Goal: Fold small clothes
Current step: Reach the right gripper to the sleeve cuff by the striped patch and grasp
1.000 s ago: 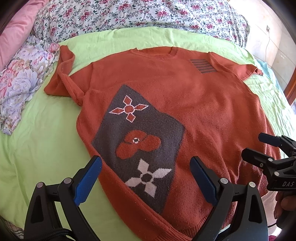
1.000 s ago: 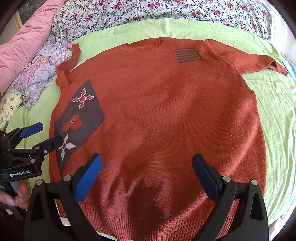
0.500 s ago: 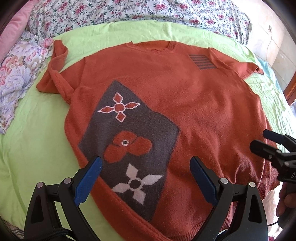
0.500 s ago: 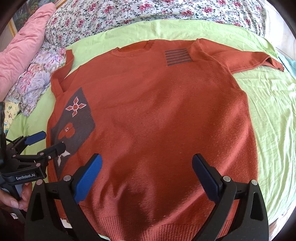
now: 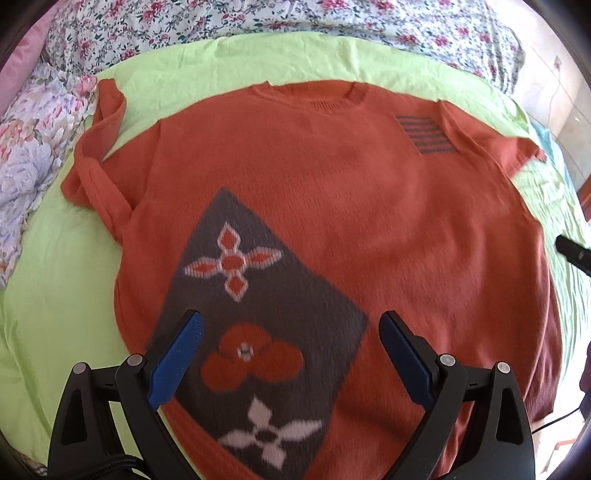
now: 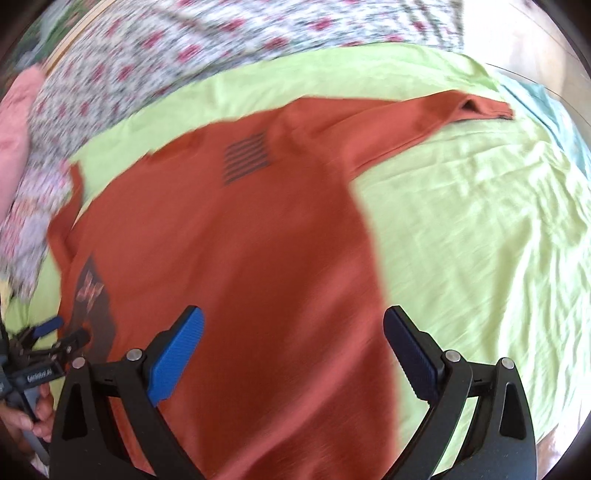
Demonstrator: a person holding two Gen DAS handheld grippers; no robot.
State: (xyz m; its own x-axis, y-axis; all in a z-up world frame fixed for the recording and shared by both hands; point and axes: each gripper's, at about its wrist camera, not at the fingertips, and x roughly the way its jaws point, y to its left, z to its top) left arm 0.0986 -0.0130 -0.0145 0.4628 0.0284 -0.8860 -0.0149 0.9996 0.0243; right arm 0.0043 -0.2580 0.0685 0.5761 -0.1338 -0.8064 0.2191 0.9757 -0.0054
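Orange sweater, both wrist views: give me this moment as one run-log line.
stage: pre-fold | orange sweater: flat, face up on green sheet | left gripper: open, empty | right gripper: open, empty | right view: blurred

Home bedroom, green bedsheet (image 5: 51, 295), floral bedding (image 5: 221, 22), pink pillow (image 6: 11, 122)

Sweater (image 5: 332, 206) flat on bed sheet (image 5: 55, 314); pillows (image 5: 33, 147) behind and left; left gripper (image 5: 288, 354), right gripper (image 6: 291, 354) above hem.
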